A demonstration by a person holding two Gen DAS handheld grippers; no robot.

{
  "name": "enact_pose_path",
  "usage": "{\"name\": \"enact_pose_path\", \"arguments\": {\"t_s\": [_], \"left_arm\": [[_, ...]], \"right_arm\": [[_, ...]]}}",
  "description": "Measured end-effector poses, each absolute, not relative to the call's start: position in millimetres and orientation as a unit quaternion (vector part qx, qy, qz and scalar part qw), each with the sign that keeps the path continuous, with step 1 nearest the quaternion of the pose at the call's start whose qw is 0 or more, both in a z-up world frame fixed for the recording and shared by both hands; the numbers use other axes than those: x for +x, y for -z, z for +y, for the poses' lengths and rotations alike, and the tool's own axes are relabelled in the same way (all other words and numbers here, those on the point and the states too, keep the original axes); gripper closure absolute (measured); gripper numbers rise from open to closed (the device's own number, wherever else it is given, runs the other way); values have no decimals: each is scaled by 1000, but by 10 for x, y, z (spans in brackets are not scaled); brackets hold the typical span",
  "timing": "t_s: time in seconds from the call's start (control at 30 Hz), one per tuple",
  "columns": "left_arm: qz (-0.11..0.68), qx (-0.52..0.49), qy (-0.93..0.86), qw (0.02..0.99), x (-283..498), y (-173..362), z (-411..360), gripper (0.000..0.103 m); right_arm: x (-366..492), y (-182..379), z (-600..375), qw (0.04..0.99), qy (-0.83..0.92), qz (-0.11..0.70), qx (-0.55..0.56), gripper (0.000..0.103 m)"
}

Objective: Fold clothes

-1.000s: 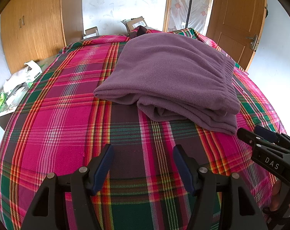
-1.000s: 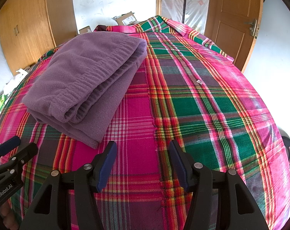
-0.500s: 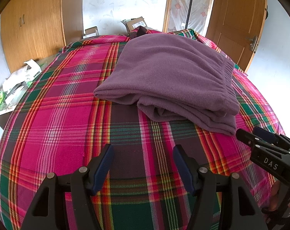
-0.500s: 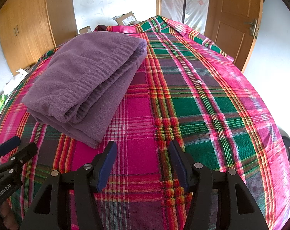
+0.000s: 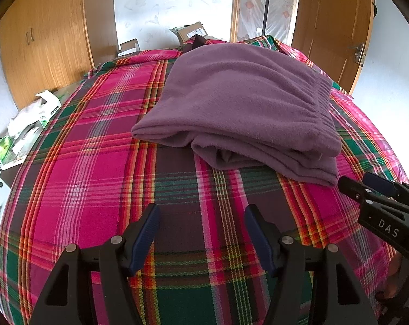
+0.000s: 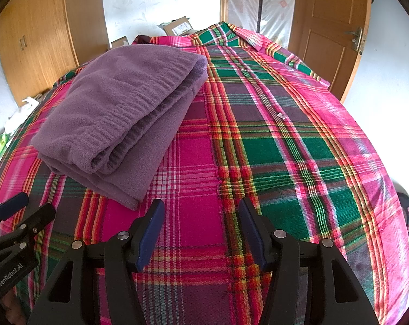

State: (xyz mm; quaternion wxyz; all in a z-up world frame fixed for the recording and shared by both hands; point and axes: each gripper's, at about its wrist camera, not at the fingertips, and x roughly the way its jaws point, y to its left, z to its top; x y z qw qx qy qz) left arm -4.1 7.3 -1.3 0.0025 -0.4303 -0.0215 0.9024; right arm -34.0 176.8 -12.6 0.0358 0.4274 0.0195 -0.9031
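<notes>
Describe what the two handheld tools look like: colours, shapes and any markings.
Both are black plastic clamp-like frames with silver rivets. The left tool and the right tool each carry two angled fingers faced with dark blue pads. White lettering reads "DAS" on the right one's side and "GenRobot.AI" on the left one's. No cables show.

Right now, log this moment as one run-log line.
left gripper: open, empty | right gripper: open, empty | purple garment: folded, on plaid bedspread, untouched | both grippers short of garment
</notes>
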Motion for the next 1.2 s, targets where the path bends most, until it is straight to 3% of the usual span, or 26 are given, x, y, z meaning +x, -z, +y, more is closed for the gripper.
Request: {"name": "enact_pose_path", "arguments": {"t_s": [1.2], "left_arm": [[-17,-432,-902,-10,-39,3,126,35]], "right_arm": [[-349,134,1779,36,903,20,427,43]]}}
